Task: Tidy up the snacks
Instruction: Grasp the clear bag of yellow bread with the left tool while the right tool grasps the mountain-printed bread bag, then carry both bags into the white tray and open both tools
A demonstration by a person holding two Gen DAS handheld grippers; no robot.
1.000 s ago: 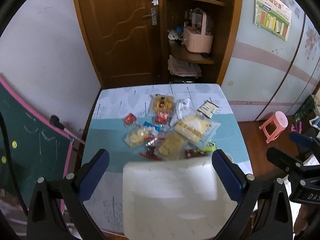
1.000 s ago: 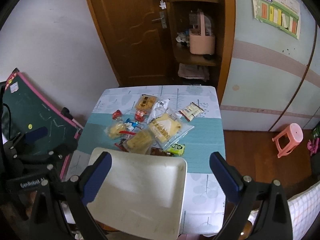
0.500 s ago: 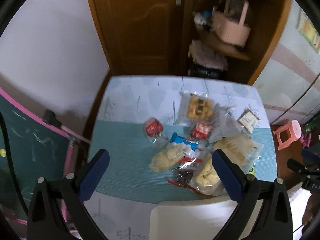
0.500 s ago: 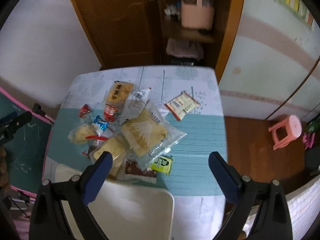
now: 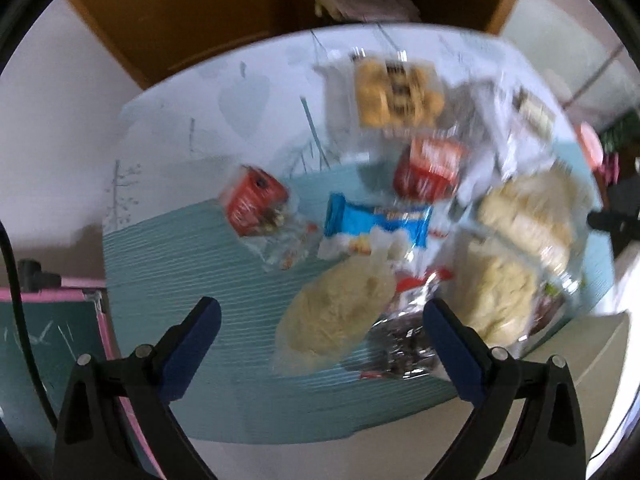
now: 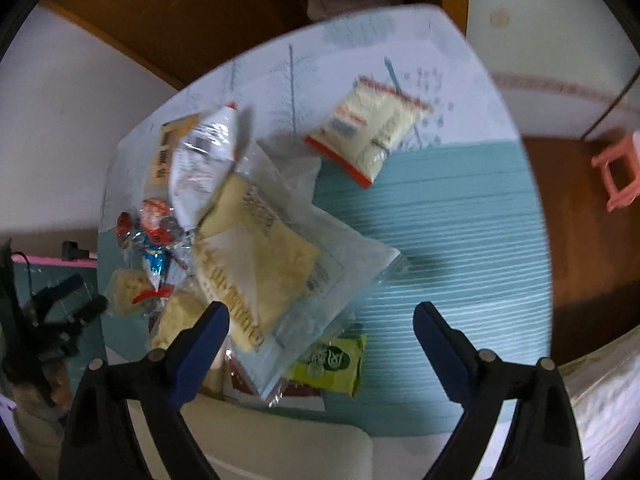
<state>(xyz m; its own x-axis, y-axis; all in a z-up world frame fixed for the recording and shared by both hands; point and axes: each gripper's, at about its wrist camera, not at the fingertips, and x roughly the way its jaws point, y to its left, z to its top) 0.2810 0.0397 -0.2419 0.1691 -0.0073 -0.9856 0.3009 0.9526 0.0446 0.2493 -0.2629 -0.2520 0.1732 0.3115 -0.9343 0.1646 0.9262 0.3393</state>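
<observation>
Right gripper (image 6: 320,320): jaws wide, closing slightly, nothing between the pads. Left gripper (image 5: 320,316): jaws wide, empty. Large clear snack bag (image 6: 276,264) lies on the table (image 6: 460,216) just beyond the right fingertips; pale snack pouch (image 5: 340,312) lies under the left. Judged light, crinkly, slippery, crushable: pinch a sealed edge.

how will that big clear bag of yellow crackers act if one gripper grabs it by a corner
The big clear bag looks like thin, loose film with a wide empty margin, so it would probably sag and fold instead of lifting flat. Its glossy plastic may slip between fingers. It overlaps the green packet and neighbouring snacks, so pulling it would likely drag or shift those.
</observation>
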